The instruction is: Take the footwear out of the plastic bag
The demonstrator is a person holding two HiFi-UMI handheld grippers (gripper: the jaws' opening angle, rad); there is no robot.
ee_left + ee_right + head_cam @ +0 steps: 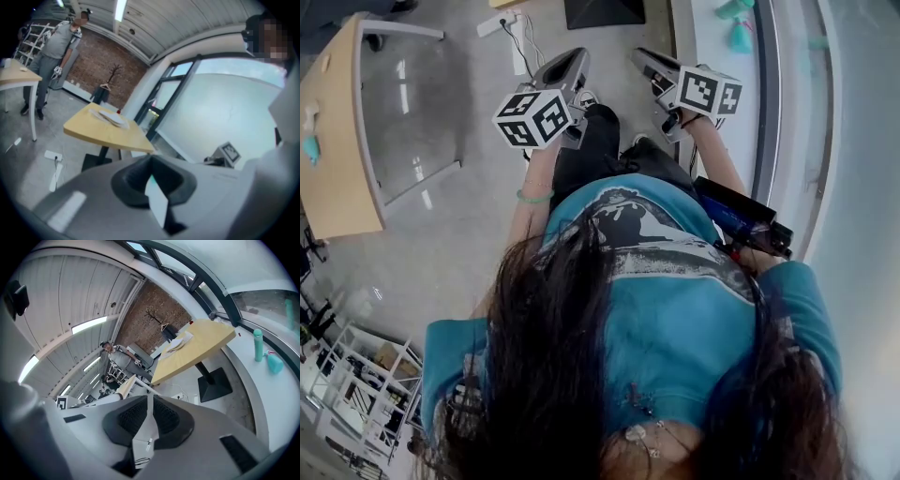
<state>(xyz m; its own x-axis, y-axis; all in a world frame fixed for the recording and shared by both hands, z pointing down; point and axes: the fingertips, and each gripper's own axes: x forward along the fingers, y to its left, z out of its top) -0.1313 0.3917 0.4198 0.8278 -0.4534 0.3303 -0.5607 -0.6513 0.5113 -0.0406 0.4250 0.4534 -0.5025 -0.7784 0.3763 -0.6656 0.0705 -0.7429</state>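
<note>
My left gripper (569,64) and right gripper (645,58) are both held up in front of the person, above the floor, each with nothing in it. In the left gripper view, the left gripper (151,158) has its pads pressed together. The right gripper (151,400) has its jaws almost together, with only a thin slit and nothing between them. A pale flat bundle (109,117) lies on a yellow table (122,136) some way ahead; I cannot tell whether it is the bag. The same bundle (179,344) lies on the table (197,350) in the right gripper view.
A wooden table (337,141) stands at the left. A power strip (500,23) and its cables lie on the floor. Teal bottles (258,345) stand on the window sill at the right. A person in grey (55,47) stands by white shelves (35,40) far off.
</note>
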